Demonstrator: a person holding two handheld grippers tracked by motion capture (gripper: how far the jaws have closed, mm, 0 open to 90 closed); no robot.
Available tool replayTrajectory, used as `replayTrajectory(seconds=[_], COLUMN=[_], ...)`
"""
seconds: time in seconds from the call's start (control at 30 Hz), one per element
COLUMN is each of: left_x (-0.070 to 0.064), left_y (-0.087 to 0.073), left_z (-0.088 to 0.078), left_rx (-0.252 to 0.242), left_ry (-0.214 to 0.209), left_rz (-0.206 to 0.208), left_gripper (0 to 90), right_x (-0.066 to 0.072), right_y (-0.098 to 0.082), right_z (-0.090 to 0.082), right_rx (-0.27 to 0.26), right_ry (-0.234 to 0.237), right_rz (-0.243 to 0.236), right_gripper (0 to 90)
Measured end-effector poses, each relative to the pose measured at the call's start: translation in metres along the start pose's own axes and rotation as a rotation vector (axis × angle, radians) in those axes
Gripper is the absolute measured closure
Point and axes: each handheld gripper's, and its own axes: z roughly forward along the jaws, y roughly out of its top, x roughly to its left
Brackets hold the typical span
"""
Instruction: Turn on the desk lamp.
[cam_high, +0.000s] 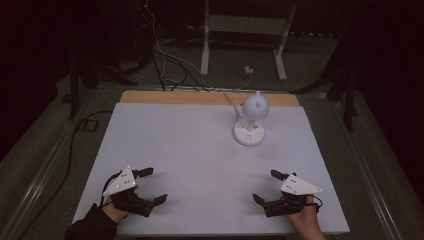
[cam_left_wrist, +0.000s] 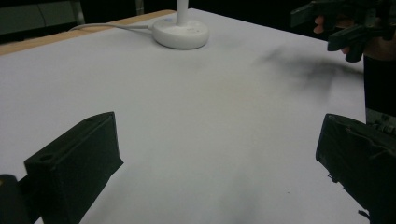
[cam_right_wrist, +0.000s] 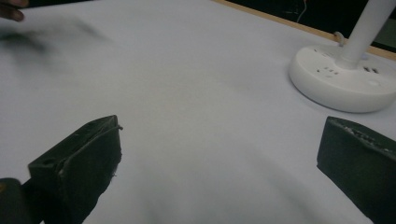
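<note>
Both grippers low near surface (cam_high: 200, 145) edge, nothing held. Left gripper (cam_high: 152, 186) jaws wide apart; right gripper (cam_high: 266, 186) jaws wide apart too. Desk lamp (cam_high: 251, 120) stands well ahead of right jaws, untouched. Approach w/ right, square jaws on stem, avoid cable (cam_high: 227, 97).

Dim, dark surroundings, soft blurred shadows

Smooth white plastic lamp (cam_high: 249, 122) on a matt white table (cam_high: 180, 160) edged in wood.
</note>
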Motion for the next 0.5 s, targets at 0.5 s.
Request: replayTrajectory(seconds=[0.5], left_x=[0.0002], left_y=[-0.0007], left_z=[0.0009], left_rx=[-0.015], left_ry=[0.012], left_rz=[0.021], left_gripper=[0.3], right_x=[0.0049], right_y=[-0.0026], right_z=[0.0059], right_rx=[0.079], right_ry=[-0.007], right_rz=[-0.050], right_gripper=[0.0])
